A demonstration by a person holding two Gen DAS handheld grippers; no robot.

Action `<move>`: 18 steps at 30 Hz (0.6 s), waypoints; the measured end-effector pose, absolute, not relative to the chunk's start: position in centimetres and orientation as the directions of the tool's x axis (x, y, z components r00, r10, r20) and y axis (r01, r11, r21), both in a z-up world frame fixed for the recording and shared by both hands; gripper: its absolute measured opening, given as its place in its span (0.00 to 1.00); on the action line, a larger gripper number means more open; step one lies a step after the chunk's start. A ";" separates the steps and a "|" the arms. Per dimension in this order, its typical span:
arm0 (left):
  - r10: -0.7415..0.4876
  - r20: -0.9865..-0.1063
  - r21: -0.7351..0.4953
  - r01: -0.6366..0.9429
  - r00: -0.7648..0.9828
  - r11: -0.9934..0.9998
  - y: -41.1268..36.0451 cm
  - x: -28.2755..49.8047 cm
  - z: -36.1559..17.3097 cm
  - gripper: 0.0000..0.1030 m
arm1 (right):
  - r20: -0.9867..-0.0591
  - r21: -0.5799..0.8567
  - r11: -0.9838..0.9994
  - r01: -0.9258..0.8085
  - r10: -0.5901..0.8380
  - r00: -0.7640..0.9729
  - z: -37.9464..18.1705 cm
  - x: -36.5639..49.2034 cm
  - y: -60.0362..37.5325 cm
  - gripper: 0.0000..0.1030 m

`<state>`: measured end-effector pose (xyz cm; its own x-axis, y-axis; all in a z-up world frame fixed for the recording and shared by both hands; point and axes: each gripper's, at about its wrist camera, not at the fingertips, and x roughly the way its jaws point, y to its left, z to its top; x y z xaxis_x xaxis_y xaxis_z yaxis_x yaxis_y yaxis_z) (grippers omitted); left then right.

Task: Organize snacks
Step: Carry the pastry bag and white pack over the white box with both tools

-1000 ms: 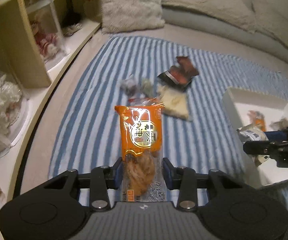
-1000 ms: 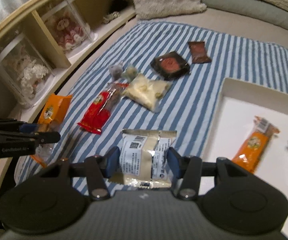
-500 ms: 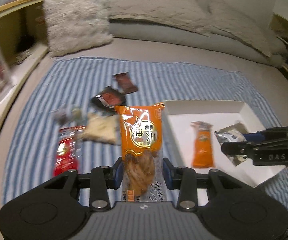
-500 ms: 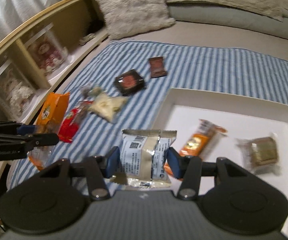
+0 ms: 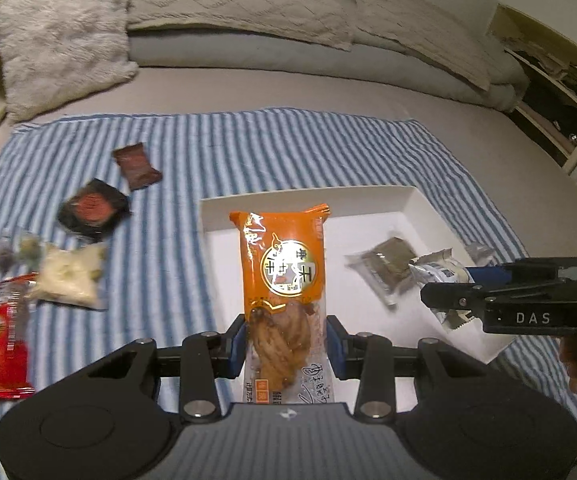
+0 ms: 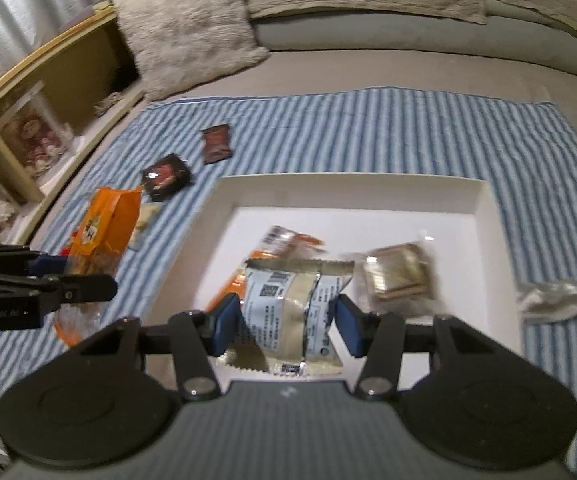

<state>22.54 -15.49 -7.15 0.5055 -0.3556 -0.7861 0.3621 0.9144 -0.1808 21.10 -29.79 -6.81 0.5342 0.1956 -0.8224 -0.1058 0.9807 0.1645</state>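
Observation:
My left gripper (image 5: 284,344) is shut on a tall orange snack packet (image 5: 284,268), held upright over the left part of the white tray (image 5: 308,204). My right gripper (image 6: 286,324) is shut on a white, blue and silver packet (image 6: 288,304) above the tray (image 6: 348,188). Inside the tray lie an orange packet (image 6: 288,240) and a brown snack in clear wrap (image 6: 400,276). In the right wrist view the left gripper (image 6: 68,284) hangs over the cloth just left of the tray. In the left wrist view the right gripper (image 5: 448,300) is over the tray's right side.
On the blue striped cloth (image 5: 288,148) left of the tray lie a brown packet (image 5: 136,166), a black packet (image 5: 92,210), a pale packet (image 5: 70,276) and a red packet (image 5: 8,344). A crumpled silver wrapper (image 6: 552,298) lies right of the tray. A fluffy pillow (image 5: 56,32) and wooden shelf (image 6: 28,120) stand behind.
Both grippers have swung to the right, from over the loose snacks to over the white tray, each still gripping its packet. The views have turned away from the shelf.

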 end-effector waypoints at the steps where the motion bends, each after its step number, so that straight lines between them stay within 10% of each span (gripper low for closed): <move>1: -0.361 -0.787 -0.188 0.363 0.500 0.913 -16.1 22.7 -7.4 0.41 | -0.823 0.166 0.981 -0.098 0.192 0.535 -6.8 21.0 -30.2 0.56; 18: -0.414 -0.837 -0.302 0.329 0.358 0.895 -23.4 24.9 -12.3 0.41 | -0.834 0.169 0.985 0.029 0.127 0.536 -7.2 18.3 -38.4 0.56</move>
<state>24.87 -23.38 -12.28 0.3578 -0.4139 -0.8370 0.3285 0.8949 -0.3021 18.32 -38.42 -7.19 0.5363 0.1272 -0.8344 0.0290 0.9852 0.1688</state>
